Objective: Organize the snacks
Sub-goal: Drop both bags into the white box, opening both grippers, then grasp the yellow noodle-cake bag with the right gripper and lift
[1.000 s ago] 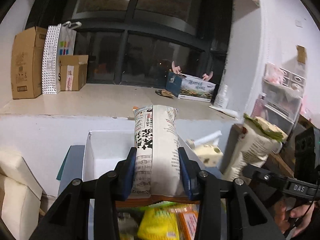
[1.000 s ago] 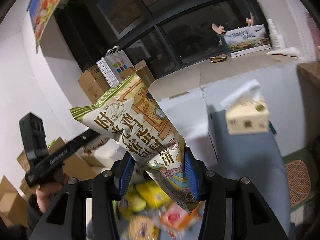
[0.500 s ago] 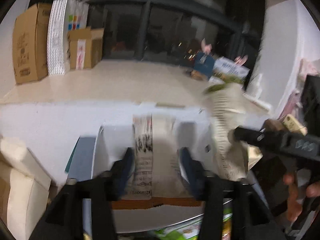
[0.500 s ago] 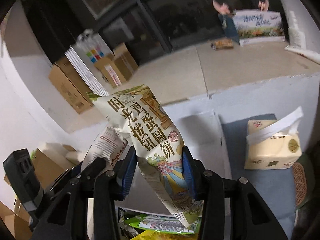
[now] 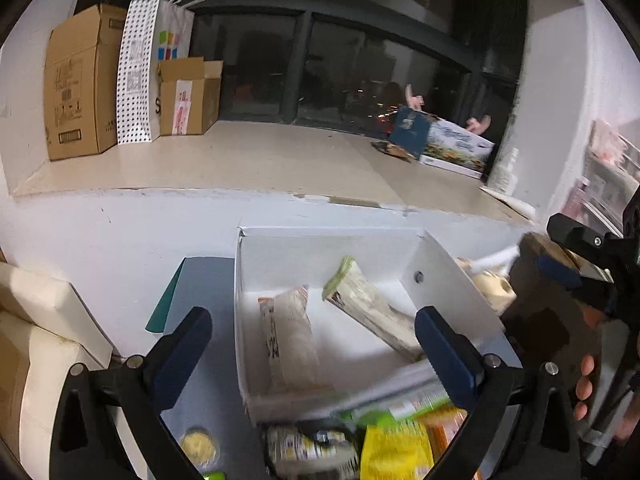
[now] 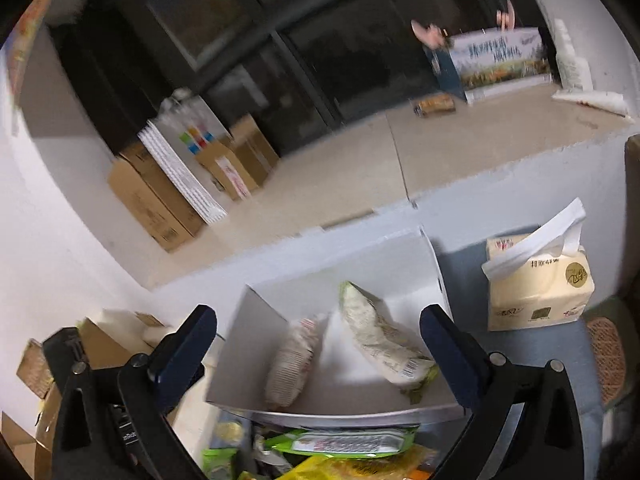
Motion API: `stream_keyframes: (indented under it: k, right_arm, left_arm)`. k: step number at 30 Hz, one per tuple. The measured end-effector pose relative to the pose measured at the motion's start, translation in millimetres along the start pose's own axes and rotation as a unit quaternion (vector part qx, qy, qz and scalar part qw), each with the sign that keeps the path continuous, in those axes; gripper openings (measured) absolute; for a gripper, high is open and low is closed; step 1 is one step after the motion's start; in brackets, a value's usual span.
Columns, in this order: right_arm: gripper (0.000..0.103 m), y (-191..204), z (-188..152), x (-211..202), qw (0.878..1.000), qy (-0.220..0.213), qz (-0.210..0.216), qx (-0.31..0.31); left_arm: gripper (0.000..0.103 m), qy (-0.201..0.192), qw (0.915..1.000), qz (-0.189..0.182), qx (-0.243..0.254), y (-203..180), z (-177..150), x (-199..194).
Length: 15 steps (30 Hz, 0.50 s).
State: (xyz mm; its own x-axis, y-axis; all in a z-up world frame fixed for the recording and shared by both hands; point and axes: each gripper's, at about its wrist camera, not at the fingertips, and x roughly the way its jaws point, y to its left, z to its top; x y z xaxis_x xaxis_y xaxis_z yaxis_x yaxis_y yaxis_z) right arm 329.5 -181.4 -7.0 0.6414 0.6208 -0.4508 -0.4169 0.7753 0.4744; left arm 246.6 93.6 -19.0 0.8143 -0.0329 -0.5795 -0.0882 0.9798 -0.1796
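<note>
My left gripper (image 5: 312, 344) and right gripper (image 6: 318, 344) are both spreading their jaws wide with nothing pressed between the pads. Just ahead of and below both sets of fingers, the white box (image 5: 448, 276) holds the two snack packets: the pale packet (image 5: 288, 340) lies left, and the green-topped packet (image 5: 372, 308) leans tilted beside it on the right. More snacks (image 6: 348, 444) are heaped at the box's near edge, under my fingers.
</note>
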Motion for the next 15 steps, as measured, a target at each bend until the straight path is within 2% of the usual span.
stream_keyframes:
  k: [2,7,12,15]
  right_arm:
    - [0.103,9.4,-7.6,-15.0,1.0,-0.014,-0.005,-0.027]
    - [0.103,31.2,-50.6,-62.6,0.996,-0.012,0.001,-0.085]
    - [0.103,39.9,-104.6,-110.7,0.993,-0.031,-0.006,-0.112]
    - [0.103,35.3,-132.1,-125.4,0.994,-0.027,-0.006,-0.105]
  left_arm:
    - [0.103,-0.006,0.9999,-0.003,0.01,-3.4,-8.9,-18.8]
    - [0.103,-0.014,0.9993,-0.008,0.033,-9.7,-39.2,-65.4]
    - [0.103,-0.009,0.9989,-0.008,0.045,-13.2,-80.2,-99.1]
    - [0.103,0.002,0.9984,-0.02,0.052,-15.6,-109.0,-112.4]
